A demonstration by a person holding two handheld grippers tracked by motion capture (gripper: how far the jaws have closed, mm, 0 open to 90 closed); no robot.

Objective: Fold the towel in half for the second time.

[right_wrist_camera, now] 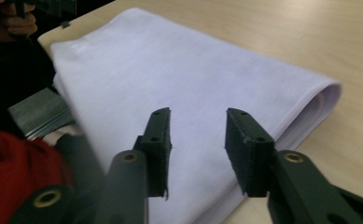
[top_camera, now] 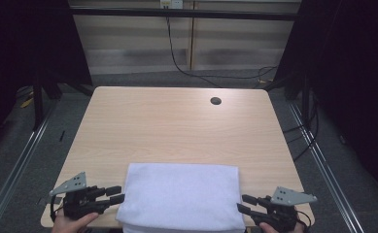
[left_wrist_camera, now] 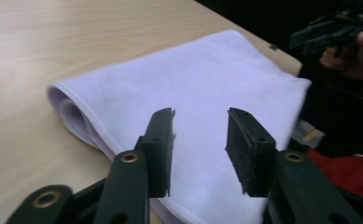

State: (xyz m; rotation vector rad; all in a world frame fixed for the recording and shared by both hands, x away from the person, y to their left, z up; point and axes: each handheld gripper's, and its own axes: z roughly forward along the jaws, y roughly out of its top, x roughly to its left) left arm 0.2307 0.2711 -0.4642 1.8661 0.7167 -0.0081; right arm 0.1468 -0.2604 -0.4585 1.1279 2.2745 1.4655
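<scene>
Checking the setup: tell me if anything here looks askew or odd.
Only a little. The folded towel hangs over the table's near edge, and its layers gape at the left fold. No stains or damage. Both grippers are open beside it.

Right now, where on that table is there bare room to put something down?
The table is bare from the folded white towel back to the far edge, apart from the round hole. The near edge is crowded: towel between left gripper and right gripper.

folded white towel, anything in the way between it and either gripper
Nothing visible. The folded white cloth towel lies at the near edge of the light wooden table. The left gripper sits open at its left edge and the right gripper open at its right edge, with no object between.
</scene>
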